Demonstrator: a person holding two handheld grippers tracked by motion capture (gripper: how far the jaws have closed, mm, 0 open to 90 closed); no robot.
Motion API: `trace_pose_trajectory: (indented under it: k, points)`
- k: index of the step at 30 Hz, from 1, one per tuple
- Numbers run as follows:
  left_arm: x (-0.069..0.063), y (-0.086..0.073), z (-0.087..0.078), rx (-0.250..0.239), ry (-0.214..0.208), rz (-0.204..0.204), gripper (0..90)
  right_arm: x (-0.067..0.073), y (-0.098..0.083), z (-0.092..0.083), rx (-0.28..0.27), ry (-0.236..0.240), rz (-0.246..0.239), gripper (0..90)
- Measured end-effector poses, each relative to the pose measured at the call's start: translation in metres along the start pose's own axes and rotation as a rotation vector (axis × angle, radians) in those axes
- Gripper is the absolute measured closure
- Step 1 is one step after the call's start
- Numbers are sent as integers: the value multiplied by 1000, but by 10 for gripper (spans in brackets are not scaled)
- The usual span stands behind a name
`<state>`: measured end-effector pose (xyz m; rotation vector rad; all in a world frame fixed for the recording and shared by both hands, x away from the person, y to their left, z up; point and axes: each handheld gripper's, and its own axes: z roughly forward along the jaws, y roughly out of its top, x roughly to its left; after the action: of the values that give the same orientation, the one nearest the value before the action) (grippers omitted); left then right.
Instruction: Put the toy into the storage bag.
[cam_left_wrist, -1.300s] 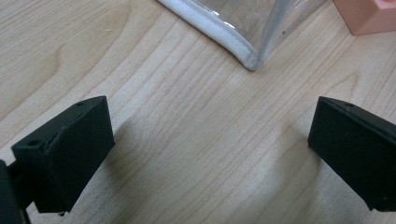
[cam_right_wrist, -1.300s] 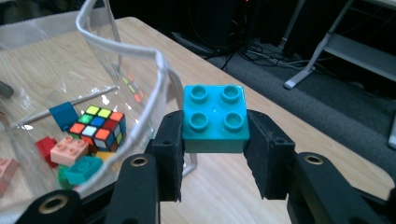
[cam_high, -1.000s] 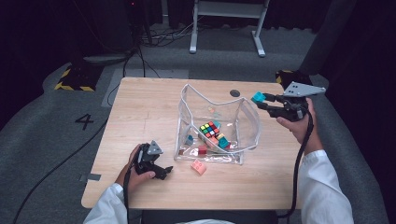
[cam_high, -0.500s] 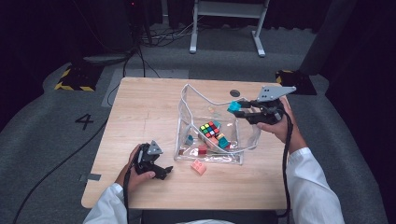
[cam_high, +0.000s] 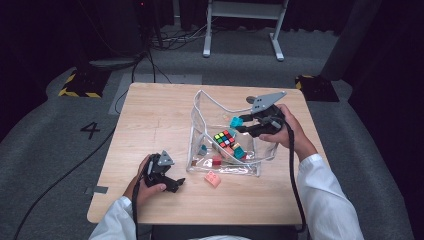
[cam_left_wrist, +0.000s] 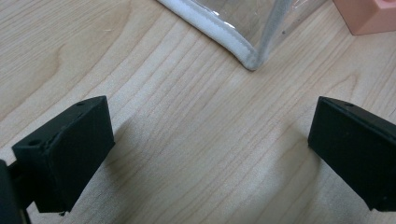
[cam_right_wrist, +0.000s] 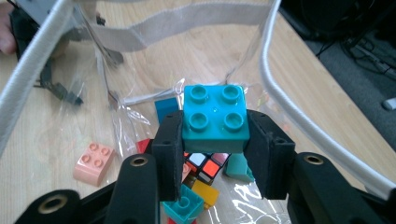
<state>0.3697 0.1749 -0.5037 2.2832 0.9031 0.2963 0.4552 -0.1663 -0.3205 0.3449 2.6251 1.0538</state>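
Observation:
A clear plastic bag (cam_high: 200, 107) with white trim stands open on the wooden table (cam_high: 155, 125). Inside lie a multicoloured puzzle cube (cam_high: 224, 139) and several bricks. My right gripper (cam_high: 240, 124) hangs over the bag's mouth, shut on a teal four-stud brick (cam_right_wrist: 214, 118) (cam_high: 235, 121). The cube (cam_right_wrist: 205, 165) and loose bricks show below it through the plastic. A pink brick (cam_high: 212, 178) (cam_right_wrist: 94, 161) lies on the table just outside the bag's near edge. My left gripper (cam_high: 176, 183) rests on the table near the front left, jaws wide open on bare wood, facing the bag's corner (cam_left_wrist: 250, 59).
The pink brick's corner (cam_left_wrist: 369, 16) lies beyond the left gripper's right jaw. The table's left half is bare wood. Beyond the table are grey floor, cables, a white frame stand (cam_high: 245, 25) and a painted number four (cam_high: 92, 130).
My right gripper has carried the teal brick leftward from the table's right edge to above the bag's opening. The left gripper has stayed put.

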Motion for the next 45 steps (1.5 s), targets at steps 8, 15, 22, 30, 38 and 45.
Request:
trace_pose_trajectory:
  k: [8,15,22,30,38,45]
  points:
    - [0,0,0,-1,-3,0,4,0,6,18,143,16,-28,595]
    - [0,0,0,-1,-3,-1,4,-5,2,26,204,6,-26,595]
    - [0,0,0,-1,-3,-1,4,-10,-7,24,262,-18,-35,595]
    - [0,0,0,-2,-3,-1,4,-18,-27,6,322,-43,-19,595]
    - [0,0,0,-2,-3,-1,3,-22,-41,-11,330,-50,-19,595]
    - [0,0,0,-2,-3,-1,4,-19,-45,-12,306,-38,-15,595]
